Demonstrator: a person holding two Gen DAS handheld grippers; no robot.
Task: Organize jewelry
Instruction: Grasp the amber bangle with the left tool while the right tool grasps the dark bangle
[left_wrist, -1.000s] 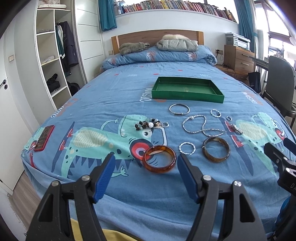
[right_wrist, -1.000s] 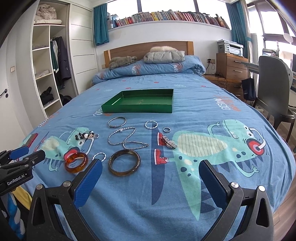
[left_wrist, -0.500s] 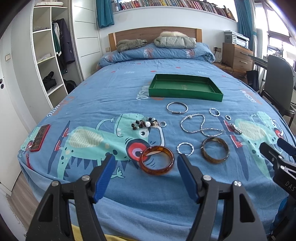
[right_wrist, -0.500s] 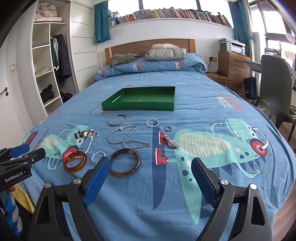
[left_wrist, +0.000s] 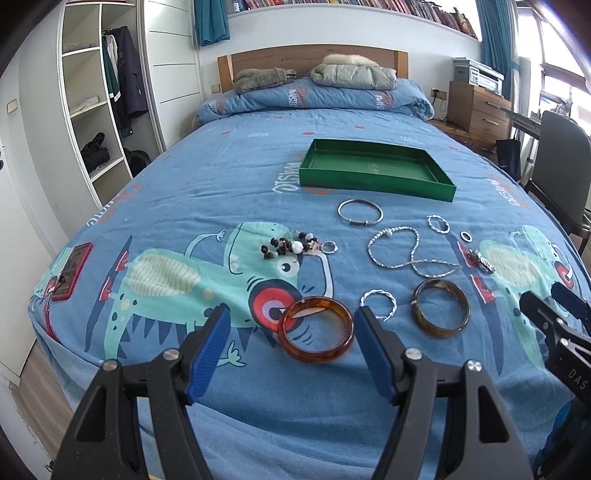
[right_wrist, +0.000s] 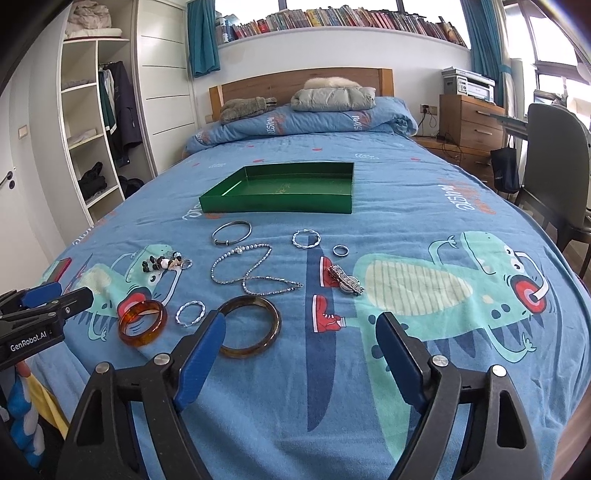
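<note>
Jewelry (left_wrist: 413, 254) scattered nr green tray (left_wrist: 373, 184)

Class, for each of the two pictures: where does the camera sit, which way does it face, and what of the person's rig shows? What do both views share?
Left wrist: behind the left gripper, facing up the bed; open fingers flank the amber bangle.
Right wrist: behind the right gripper, same direction; its fingers are closing on nothing, beside the brown bangle.
Shared: green tray, both bangles; each view shows the other gripper.

a home bedroom: a bed (right_wrist: 406, 206) with dinosaur-print bedding and wooden headboard (right_wrist: 295, 79), an open wardrobe (right_wrist: 96, 122) of clothes, a bookshelf (right_wrist: 332, 22) above.
</note>
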